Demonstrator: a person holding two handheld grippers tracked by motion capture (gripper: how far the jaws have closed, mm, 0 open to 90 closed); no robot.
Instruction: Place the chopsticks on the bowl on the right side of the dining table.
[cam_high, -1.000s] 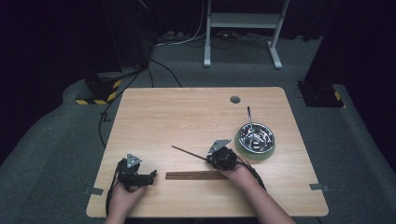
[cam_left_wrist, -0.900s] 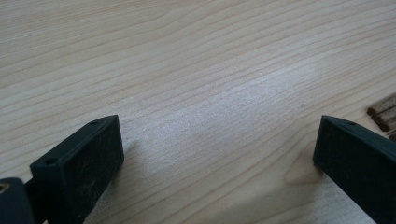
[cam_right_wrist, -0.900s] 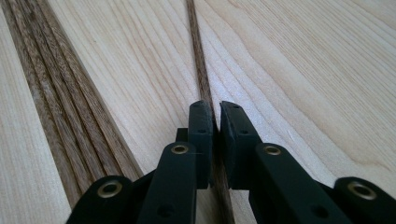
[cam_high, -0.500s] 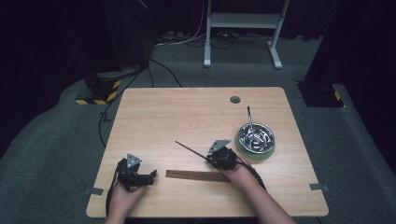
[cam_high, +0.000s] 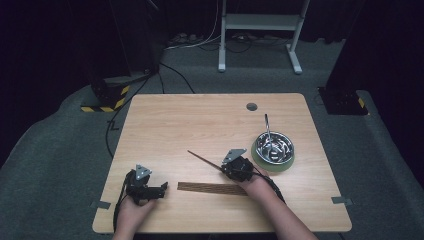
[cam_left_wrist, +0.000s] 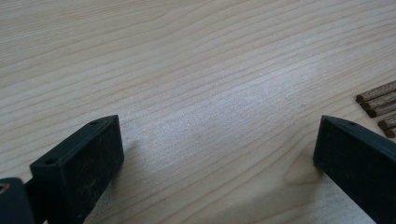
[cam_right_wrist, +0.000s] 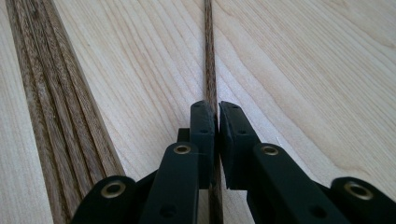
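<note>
Table (cam_high: 210, 125): wide bare wood across its far half. Green-based metal bowl (cam_high: 273, 150) with utensils near the right edge, just right of the right gripper (cam_high: 234, 167). Row of wooden sticks (cam_high: 212, 188) lies between both hands near the front edge. Right gripper's jaws pinch a single stick (cam_right_wrist: 209, 56), angled up-left. Left gripper (cam_left_wrist: 215, 154) at front-left, jaws spread over bare wood.
</note>
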